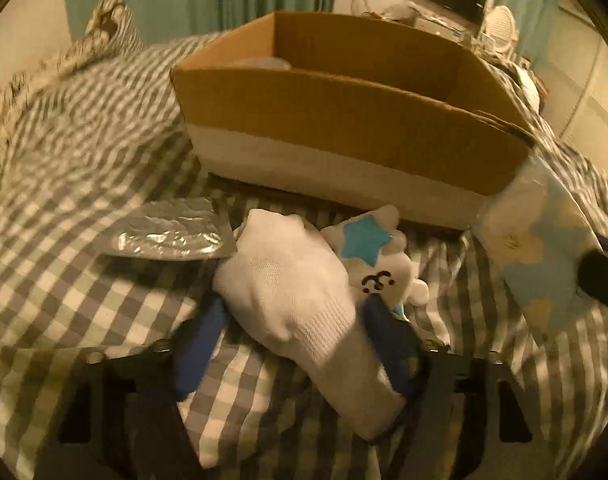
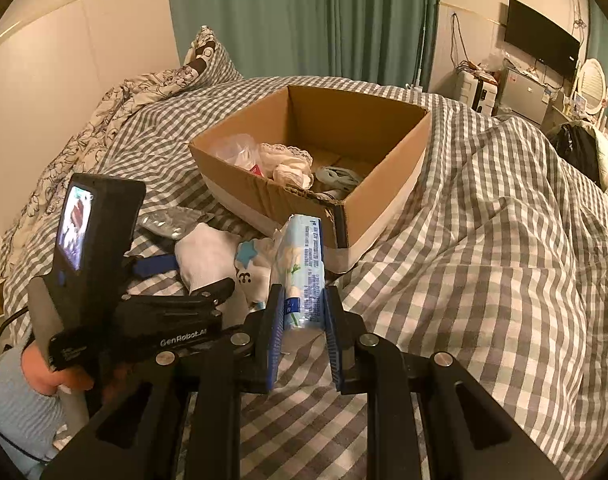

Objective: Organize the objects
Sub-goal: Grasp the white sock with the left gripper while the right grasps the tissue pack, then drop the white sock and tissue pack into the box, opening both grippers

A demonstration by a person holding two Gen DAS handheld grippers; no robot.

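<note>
Right wrist view showed the right gripper clamped narrowly on one tissue pack, just before the one cardboard box. Left gripper straddled one white sock, jaws wide; grip uncertain. Judged step: collecting. Next: lift over the rim, release. One star plush and one foil packet remained.
</note>
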